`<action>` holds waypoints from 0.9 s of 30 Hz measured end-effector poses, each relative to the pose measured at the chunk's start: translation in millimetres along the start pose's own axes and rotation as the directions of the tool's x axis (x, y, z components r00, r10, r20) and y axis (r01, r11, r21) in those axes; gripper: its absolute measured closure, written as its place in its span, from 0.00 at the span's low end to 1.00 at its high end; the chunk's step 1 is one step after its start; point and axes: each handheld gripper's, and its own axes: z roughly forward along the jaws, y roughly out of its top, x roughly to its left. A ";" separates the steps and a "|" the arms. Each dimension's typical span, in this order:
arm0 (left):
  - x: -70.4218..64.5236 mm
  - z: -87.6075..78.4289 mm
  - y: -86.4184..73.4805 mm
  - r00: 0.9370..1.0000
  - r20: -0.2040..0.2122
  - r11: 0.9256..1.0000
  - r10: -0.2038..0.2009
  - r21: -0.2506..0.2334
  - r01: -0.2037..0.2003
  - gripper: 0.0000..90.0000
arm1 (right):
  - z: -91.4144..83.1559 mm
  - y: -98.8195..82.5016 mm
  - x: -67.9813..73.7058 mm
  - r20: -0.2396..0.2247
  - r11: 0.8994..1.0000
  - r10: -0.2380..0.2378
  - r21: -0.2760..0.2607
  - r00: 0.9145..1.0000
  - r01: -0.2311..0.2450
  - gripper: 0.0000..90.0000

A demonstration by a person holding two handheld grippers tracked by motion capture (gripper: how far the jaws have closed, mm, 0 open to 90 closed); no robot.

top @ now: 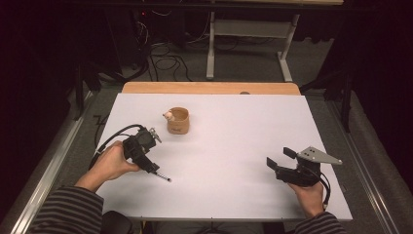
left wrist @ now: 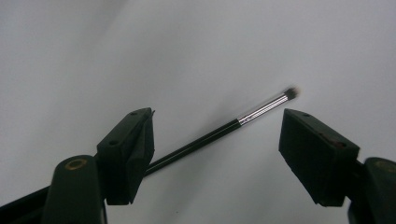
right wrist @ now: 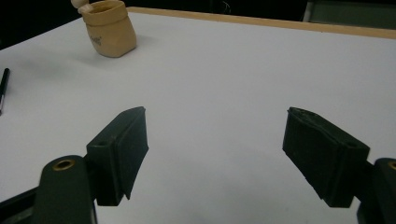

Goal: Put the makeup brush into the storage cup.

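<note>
Brush [left wrist: 219, 133]: thin black handle, silver ferrule, small dark tip. Lies flat on the white tabletop [top: 234, 146], at the near left part of it, well apart from the cup.

Left hand-held gripper [top: 155, 165]: tilted down over the brush. In the left gripper view the jaws stand wide apart with the brush between them; the handle runs behind the left jaw, the tip points toward the right jaw. Pads not pressing on it, so no grip. No earlier frame, so nothing noted on jaw motion.

Right hand-held gripper [top: 278, 157]: low over the near right part of the tabletop, jaws wide apart, nothing between them (right gripper view: bare white surface).

Tan cup [top: 178, 120]: stands upright toward the far middle of the tabletop, a small pale figure [top: 168, 115] at its rim. In the right gripper view the cup sits at upper left.
</note>
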 end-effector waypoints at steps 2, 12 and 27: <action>-0.7 2.3 -0.2 1.000 -0.002 1.000 0.005 0.008 -0.005 0.30 | 0.1 0.1 0.3 -0.003 1.000 0.001 -0.001 1.000 -0.001 0.26; -1.6 12.7 -2.3 1.000 0.006 1.000 0.007 0.029 -0.007 0.30 | 0.5 0.0 0.1 -0.001 1.000 0.001 0.002 1.000 -0.001 0.26; -3.6 30.2 -5.1 1.000 0.011 0.996 0.023 0.091 -0.024 0.33 | 1.1 -0.2 0.1 -0.005 1.000 0.000 0.007 1.000 0.000 0.26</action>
